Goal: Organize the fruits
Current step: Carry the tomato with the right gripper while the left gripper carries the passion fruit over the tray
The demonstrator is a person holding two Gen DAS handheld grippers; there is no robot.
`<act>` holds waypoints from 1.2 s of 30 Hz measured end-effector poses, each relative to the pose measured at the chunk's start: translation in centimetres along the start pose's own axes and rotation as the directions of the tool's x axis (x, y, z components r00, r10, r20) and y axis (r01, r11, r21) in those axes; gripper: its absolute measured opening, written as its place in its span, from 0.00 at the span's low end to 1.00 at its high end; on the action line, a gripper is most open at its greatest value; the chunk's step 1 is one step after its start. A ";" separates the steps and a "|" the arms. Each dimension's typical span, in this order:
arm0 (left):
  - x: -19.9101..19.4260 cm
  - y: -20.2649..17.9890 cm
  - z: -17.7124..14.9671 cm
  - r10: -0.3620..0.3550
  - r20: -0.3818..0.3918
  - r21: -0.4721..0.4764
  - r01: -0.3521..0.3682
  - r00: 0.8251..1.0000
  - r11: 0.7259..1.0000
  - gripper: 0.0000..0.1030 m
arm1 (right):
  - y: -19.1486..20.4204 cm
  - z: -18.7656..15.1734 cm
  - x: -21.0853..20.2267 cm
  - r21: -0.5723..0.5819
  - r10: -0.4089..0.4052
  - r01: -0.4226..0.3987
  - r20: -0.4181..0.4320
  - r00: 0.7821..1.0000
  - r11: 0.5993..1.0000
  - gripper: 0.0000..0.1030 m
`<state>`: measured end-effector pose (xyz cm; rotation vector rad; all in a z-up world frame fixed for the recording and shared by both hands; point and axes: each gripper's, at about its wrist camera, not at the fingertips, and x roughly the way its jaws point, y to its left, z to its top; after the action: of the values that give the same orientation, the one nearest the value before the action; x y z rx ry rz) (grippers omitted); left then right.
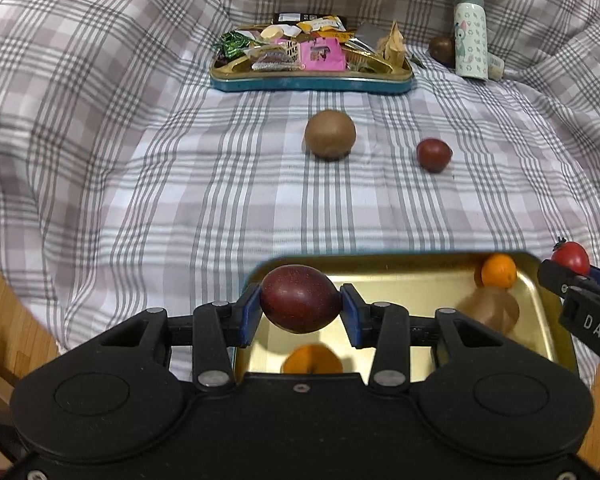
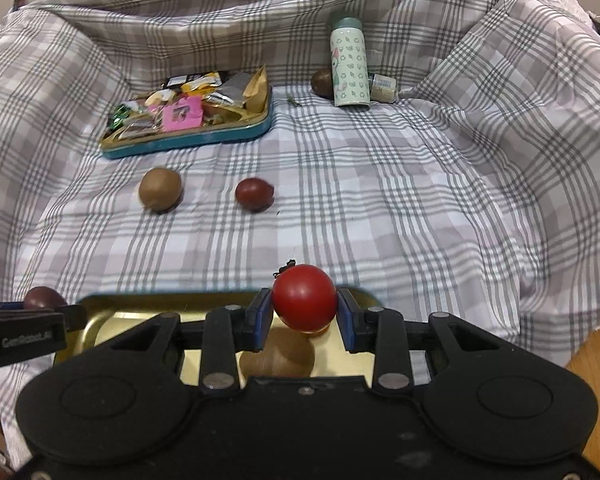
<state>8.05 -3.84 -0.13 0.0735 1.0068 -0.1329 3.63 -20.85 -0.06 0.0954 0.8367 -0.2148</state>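
— What does the left gripper (image 1: 300, 308) hold?
— A dark maroon, speckled, egg-shaped fruit (image 1: 300, 304), its long axis lying across between the jaws, which are clamped on its ends above the gold tray (image 1: 540, 304).
— And the right gripper (image 2: 304, 312)?
— Its jaws pinch a glossy red tomato (image 2: 305, 298), stem up and to the left, over the tray's far rim. A kiwi (image 2: 160, 189) and a smaller maroon fruit (image 2: 254, 193) lie on the plaid sheet (image 2: 380, 200).

Both wrist views face forward, low over the shared tray (image 1: 540, 280).
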 end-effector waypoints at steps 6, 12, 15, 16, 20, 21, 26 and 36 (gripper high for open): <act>-1.3 -0.4 -2.1 0.003 0.004 0.019 -0.003 1.000 1.000 0.49 | 0.4 -2.3 -2.1 -0.006 0.029 -0.029 -0.013 1.000 1.000 0.33; -2.5 -1.0 -3.8 -0.008 0.005 0.022 0.008 1.000 1.000 0.49 | 0.0 -4.1 -3.5 0.015 0.049 -0.048 -0.039 0.998 0.999 0.33; -2.4 -1.2 -4.2 -0.017 -0.016 0.021 0.018 1.000 1.000 0.49 | -0.3 -4.9 -3.8 0.024 0.056 -0.055 -0.067 0.996 0.998 0.33; -2.2 -1.3 -4.3 -0.021 -0.024 0.021 0.021 0.999 1.000 0.49 | -0.4 -5.1 -3.8 0.024 0.056 -0.055 -0.073 0.996 0.998 0.33; -1.4 -1.8 -4.3 -0.026 -0.053 0.033 0.028 0.998 0.999 0.49 | -0.5 -5.5 -3.3 0.020 0.030 -0.028 -0.096 0.995 0.999 0.33; -1.2 -1.9 -4.3 -0.030 -0.059 0.036 0.032 0.998 0.999 0.49 | -0.7 -5.5 -3.1 0.024 0.026 -0.023 -0.105 0.994 0.999 0.33; 0.0 -2.6 -3.6 -0.054 -0.094 0.043 0.059 0.994 0.997 0.49 | -1.1 -5.9 -2.1 0.037 0.021 -0.015 -0.154 0.988 0.999 0.33; 2.0 -4.1 -3.0 -0.042 -0.118 0.066 0.050 0.992 0.997 0.49 | -1.5 -6.0 -1.5 0.043 0.012 -0.005 -0.175 0.984 0.999 0.33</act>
<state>5.96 -7.70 -3.45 0.1222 1.1207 -0.2073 -2.04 -21.10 -2.89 0.1598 1.0074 -0.2186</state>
